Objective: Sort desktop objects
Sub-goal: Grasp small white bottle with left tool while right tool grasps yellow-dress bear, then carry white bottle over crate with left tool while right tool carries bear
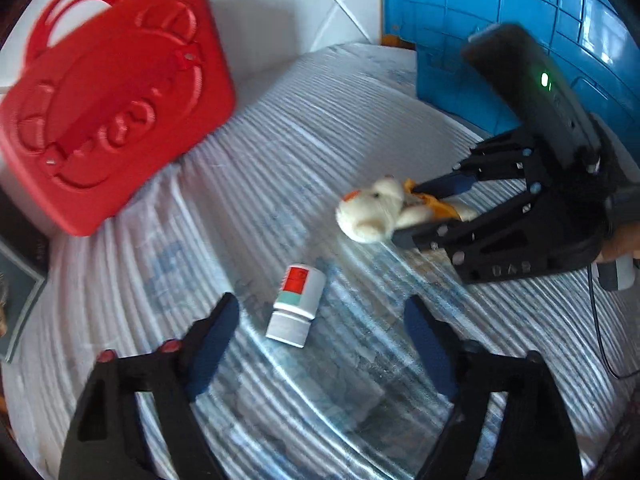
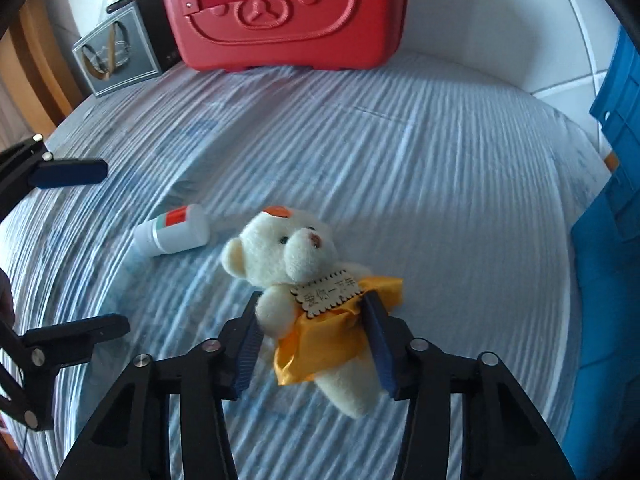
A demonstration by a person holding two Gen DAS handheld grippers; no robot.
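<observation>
A small white teddy bear [image 2: 296, 256] in a yellow dress lies on the striped table cover [image 2: 400, 152]. My right gripper [image 2: 312, 308] has a finger on each side of the bear's body and is closed against it; it shows in the left wrist view [image 1: 408, 212] gripping the bear [image 1: 376, 212]. A small white bottle [image 1: 298, 304] with a red and green label lies on its side just ahead of my left gripper [image 1: 320, 312], which is open and empty. The bottle also shows in the right wrist view [image 2: 172, 232], left of the bear.
A red bear-embossed case [image 1: 108, 112] stands at the back, seen also in the right wrist view [image 2: 288, 12]. A blue plastic crate [image 1: 500, 20] stands at the right [image 2: 608, 240]. A grey framed box [image 2: 116, 56] sits left of the case.
</observation>
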